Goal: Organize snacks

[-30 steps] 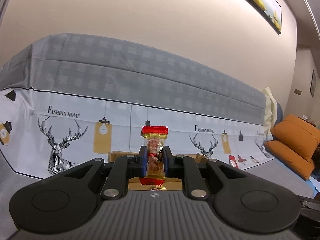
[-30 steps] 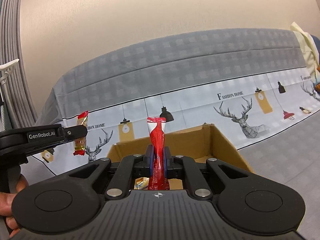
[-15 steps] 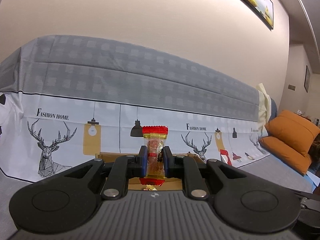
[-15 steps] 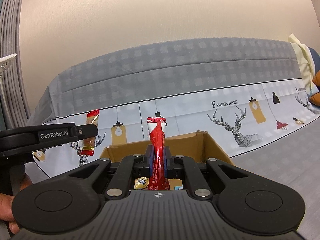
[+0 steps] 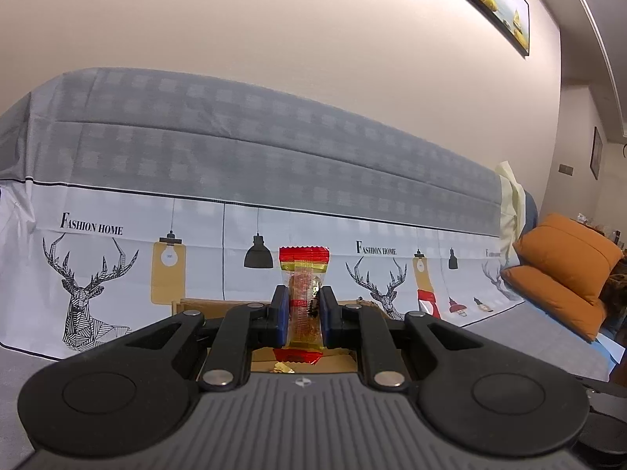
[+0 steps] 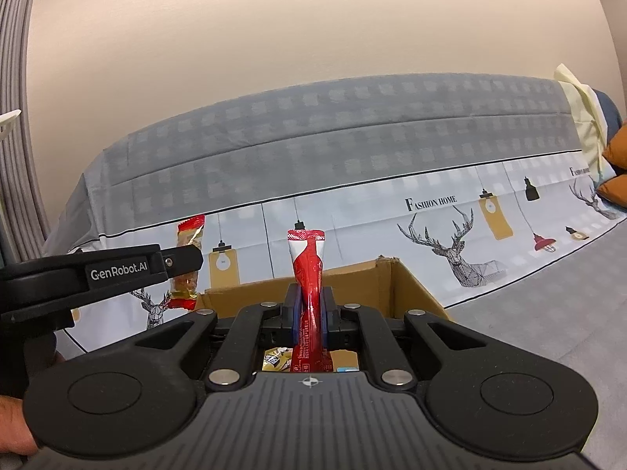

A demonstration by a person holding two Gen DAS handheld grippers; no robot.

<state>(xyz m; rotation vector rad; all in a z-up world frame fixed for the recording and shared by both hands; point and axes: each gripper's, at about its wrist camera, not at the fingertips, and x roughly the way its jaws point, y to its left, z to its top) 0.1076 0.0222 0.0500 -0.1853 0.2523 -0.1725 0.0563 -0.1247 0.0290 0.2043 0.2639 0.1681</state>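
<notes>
My left gripper (image 5: 301, 305) is shut on a clear snack packet with red and gold ends (image 5: 302, 274), held upright above the near edge of a cardboard box (image 5: 203, 305). My right gripper (image 6: 309, 313) is shut on a slim red and white stick pack (image 6: 307, 274), held upright over the same open cardboard box (image 6: 407, 290). In the right wrist view the left gripper (image 6: 184, 262) comes in from the left with its snack packet (image 6: 188, 258) above the box's left corner. Loose wrapped snacks (image 6: 276, 362) lie inside the box.
A sofa under a grey and white cover printed with deer and lamps (image 5: 274, 180) stands right behind the box. Orange cushions (image 5: 560, 266) lie at the far right. Grey floor (image 6: 529, 313) spreads to the right of the box. A curtain (image 6: 15, 117) hangs at the left.
Both grippers have shifted right relative to the sofa, still holding their snacks. In the right wrist view the left gripper has come closer in, over the box's left corner.
</notes>
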